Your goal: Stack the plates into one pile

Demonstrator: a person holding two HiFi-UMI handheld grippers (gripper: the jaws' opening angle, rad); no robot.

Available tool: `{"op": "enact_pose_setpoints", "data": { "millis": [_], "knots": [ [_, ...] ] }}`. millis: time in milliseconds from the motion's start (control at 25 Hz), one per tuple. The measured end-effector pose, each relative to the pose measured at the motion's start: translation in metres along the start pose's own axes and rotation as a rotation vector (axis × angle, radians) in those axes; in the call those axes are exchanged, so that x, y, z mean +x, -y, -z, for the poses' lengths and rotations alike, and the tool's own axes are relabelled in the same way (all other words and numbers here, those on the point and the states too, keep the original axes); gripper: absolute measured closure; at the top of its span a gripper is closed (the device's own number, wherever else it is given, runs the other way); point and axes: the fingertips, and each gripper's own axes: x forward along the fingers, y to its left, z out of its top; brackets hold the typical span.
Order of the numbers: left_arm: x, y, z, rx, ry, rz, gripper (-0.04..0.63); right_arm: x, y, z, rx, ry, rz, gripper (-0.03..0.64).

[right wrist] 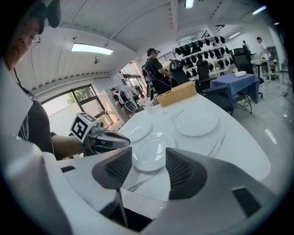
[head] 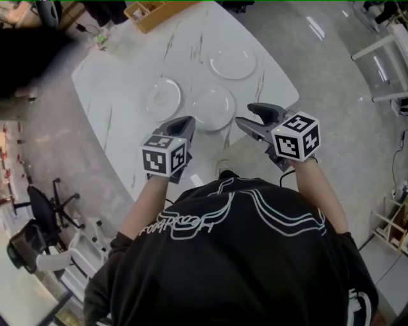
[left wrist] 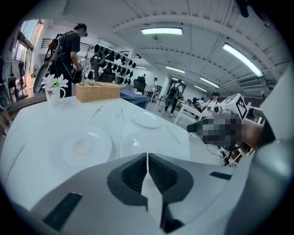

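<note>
Head view: three white plates lie apart on the marble table (head: 121, 83), none stacked yet. The near plate (head: 210, 107) is by the table's front edge, the left plate (head: 162, 99) just beside it, and the far plate (head: 233, 62) is further back. A wicker basket (head: 150, 13) sits at the table's far edge. The left gripper (head: 187, 122) hangs over the front edge by the near plate, touching nothing. The right gripper (head: 253, 117) is at that plate's right, also in the air.

Left gripper view: the jaws are pressed together with nothing between them. Beyond the tips are the left plate (left wrist: 85, 146), the near plate (left wrist: 138, 143) and the far plate (left wrist: 147, 120). The basket (left wrist: 97, 91) and a cup of flowers (left wrist: 54, 88) stand at the back.

Right gripper view: the jaws stand wide and empty. The near plate (right wrist: 149, 154) shows through the gap but sits on the table beyond it and isn't gripped. The left plate (right wrist: 138, 131) and far plate (right wrist: 197, 123) lie behind it, and the left gripper (right wrist: 103, 138) is off to the side.

Handling, as a judgement: the plates look like glazed ceramic, so stiff, smooth, fairly heavy and prone to chip. They lie flat, so the rim is the only hold. One jaw would go under the raised lip and one on top, pinching at the edge nearest the gripper. A glazed rim may slip, so each plate is best carried level and set down gently. The left gripper would have to open first.
</note>
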Motion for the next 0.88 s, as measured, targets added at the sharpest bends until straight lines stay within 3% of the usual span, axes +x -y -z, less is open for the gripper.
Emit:
{"op": "enact_pose_setpoints", "data": {
  "millis": [320, 880],
  "knots": [
    [0.021, -0.017, 0.012, 0.044, -0.065, -0.032, 0.565, 0.024, 0.016, 0.016, 0.047, -0.059, 0.002, 0.383],
    [0.029, -0.025, 0.026, 0.026, -0.114, -0.038, 0.565, 0.051, 0.035, 0.030, 0.159, -0.110, 0.026, 0.383]
  ]
}}
